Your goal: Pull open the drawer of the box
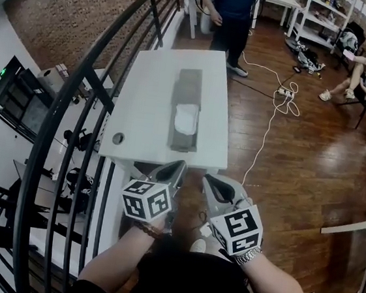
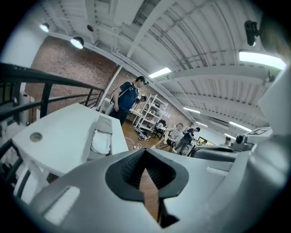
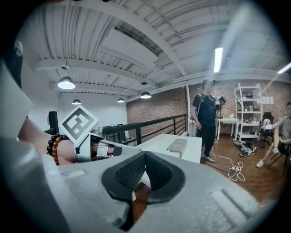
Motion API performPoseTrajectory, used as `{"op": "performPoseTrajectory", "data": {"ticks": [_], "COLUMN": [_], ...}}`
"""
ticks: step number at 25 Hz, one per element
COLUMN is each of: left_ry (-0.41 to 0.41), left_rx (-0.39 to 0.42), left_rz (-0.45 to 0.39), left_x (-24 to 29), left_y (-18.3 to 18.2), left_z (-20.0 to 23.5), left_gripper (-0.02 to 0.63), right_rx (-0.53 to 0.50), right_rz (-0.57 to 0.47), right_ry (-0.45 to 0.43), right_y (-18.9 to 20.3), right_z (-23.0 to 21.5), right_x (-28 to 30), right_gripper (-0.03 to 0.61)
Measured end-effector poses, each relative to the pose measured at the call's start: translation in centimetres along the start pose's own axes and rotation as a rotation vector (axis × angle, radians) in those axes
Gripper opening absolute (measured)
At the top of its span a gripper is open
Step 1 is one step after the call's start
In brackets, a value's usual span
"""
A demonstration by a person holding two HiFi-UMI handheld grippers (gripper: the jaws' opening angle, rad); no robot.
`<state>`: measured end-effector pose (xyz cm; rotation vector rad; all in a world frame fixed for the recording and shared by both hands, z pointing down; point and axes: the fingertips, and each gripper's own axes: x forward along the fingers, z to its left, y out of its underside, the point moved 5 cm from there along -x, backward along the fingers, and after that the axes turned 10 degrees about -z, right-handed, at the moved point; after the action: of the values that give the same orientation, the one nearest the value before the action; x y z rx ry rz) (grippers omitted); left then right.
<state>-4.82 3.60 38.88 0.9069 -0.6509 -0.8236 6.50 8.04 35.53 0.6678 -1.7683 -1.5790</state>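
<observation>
The white table (image 1: 146,99) carries a long grey box (image 1: 190,84) along its middle. The box's drawer (image 1: 185,140) juts toward the table's near edge, with a white cloth (image 1: 187,118) lying in it, so the pull looks done or nearly so. The left gripper (image 1: 179,166) and right gripper (image 1: 208,178) hang off that near edge, well apart from the drawer, each with its 2 jaws pressed together on nothing. Any further pull would call for reaching forward and spreading 1 pair around the drawer's front.

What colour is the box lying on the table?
Grey. The box shows best in the head view, on the white table.
</observation>
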Motion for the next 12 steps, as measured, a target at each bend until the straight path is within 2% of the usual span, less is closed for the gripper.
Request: {"op": "performPoseTrajectory", "data": {"ticks": [7, 12], "left_ry": [0.070, 0.103], "left_rx": [0.197, 0.262], "left_rz": [0.023, 0.040], "left_x": [-2.3, -4.3], "left_y": [-1.1, -1.6], "left_z": [-2.4, -2.6], "left_gripper": [0.012, 0.014], "right_rx": [0.012, 0.017], "right_rz": [-0.031, -0.046], "right_ry": [0.025, 0.042], "right_y": [-0.9, -1.7], "right_z": [1.4, 3.0], "right_x": [-0.1, 0.2], "right_gripper": [-0.009, -0.009]}}
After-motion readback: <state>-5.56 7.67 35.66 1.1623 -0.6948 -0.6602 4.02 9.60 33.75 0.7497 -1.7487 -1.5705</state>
